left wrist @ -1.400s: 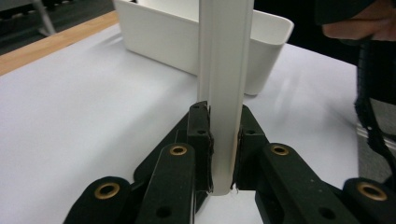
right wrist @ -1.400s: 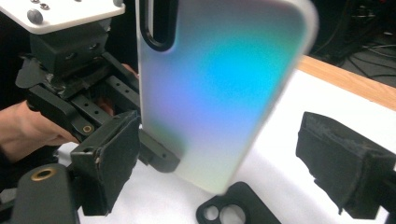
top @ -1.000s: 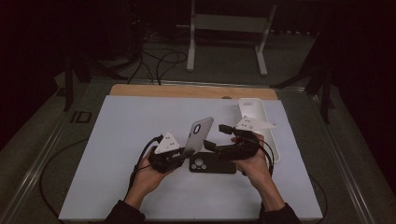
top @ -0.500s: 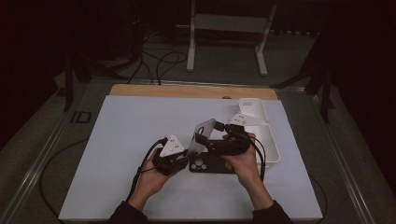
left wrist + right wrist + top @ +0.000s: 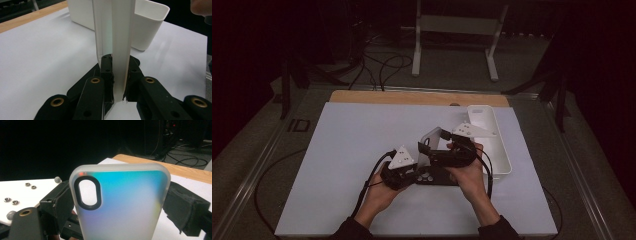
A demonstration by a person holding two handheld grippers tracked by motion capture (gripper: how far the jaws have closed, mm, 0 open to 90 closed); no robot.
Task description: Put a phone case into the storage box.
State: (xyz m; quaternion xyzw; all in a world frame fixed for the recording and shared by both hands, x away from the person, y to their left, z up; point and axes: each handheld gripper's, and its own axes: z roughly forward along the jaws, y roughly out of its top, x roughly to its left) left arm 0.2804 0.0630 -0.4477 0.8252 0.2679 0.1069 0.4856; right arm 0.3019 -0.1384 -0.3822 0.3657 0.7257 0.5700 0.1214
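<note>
Grip is the whole matter right now: your left tool [image 5: 404, 170] is closed on the bottom edge of the frosted phone case [image 5: 430, 145], its jaws pinching the thin wall edge-on in the left gripper view, so the case [image 5: 113, 45] stands upright above the white surface [image 5: 337, 160], near its middle. Your right tool [image 5: 437, 152] reaches in from the other side; in the right gripper view the case [image 5: 120, 205] stands between its jaws with the camera cut-out toward one pad, yet a visible gap remains on the far side, so it looks open around the case and not yet pressing. Judging from this, the step is a handover or a two-sided hold. Keep the left pinch steady and level, because a thin flexible wall can twist out. Bring the right jaws square across the case's width, clear of the cut-out, and close gently. A dark phone [image 5: 434, 176] lies flat under your hands, and the white bin [image 5: 499, 150] sits just beside your right hand; keep the cables off both.
</note>
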